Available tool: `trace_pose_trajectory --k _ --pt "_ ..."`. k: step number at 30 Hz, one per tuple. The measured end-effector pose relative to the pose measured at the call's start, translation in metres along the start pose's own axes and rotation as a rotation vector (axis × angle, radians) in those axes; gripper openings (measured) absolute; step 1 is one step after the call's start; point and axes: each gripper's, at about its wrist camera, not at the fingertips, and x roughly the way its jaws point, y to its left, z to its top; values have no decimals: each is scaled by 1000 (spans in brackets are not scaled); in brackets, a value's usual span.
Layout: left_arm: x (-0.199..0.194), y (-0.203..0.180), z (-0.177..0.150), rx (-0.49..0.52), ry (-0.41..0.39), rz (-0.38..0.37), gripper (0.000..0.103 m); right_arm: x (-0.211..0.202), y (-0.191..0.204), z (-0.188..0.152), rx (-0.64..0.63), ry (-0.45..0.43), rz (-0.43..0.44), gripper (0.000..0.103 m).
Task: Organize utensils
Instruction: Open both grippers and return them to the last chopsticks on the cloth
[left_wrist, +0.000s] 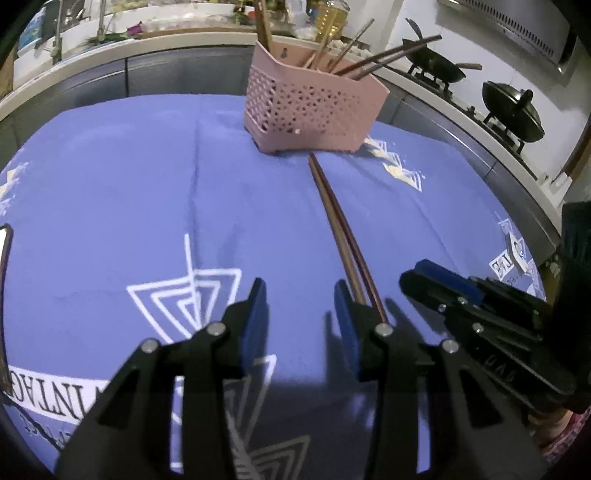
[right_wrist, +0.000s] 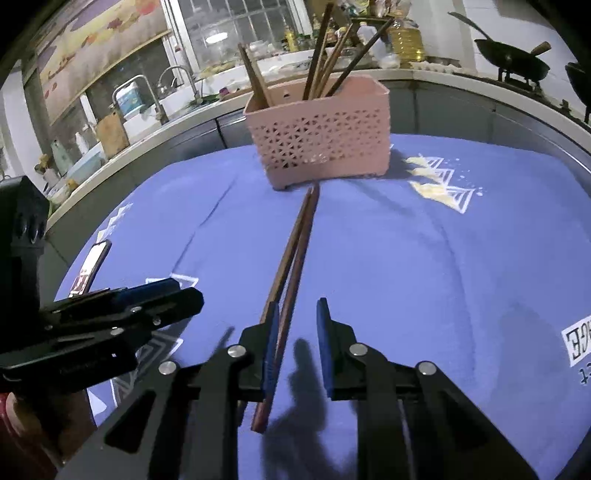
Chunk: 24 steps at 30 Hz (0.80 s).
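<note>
Both tongs gape (holding nothing); chopsticks (right_wrist: 295, 258) lie beside right gripper's (right_wrist: 297, 321) left pad

Right gripper (right_wrist: 297, 343): low over the cloth, jaws apart, blue pads facing each other.
Chopsticks (right_wrist: 295, 254): a brown pair lying side by side on the cloth, far tips just short of the basket's foot, near ends passing along the inner face of the left pad; one stick lies in the gap, untouched by the right pad.
Pink basket (right_wrist: 320, 138): upright at the far end of the cloth, perforated wall, several chopsticks standing in it.
Blue tablecloth (right_wrist: 424, 266): white triangle prints.
Left gripper (right_wrist: 173, 293): at left, tips near the pair.
Phone (right_wrist: 92, 267): lying at the cloth's left edge.
</note>
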Motion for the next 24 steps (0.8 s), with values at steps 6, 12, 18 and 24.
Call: trace_pose_trajectory --k 6,12,18,24 --pt "7 3 -2 -18 19 -3 37 9 2 -10 -20 63 3 21" --pt "10 8 -1 -29 26 -8 37 12 2 -15 -41 78 -33 21" --pt "12 13 -1 -47 31 -12 37 13 1 -13 -59 70 -75 21" --pt "14 14 1 -49 38 -18 37 15 -13 -9 -65 51 -134 21"
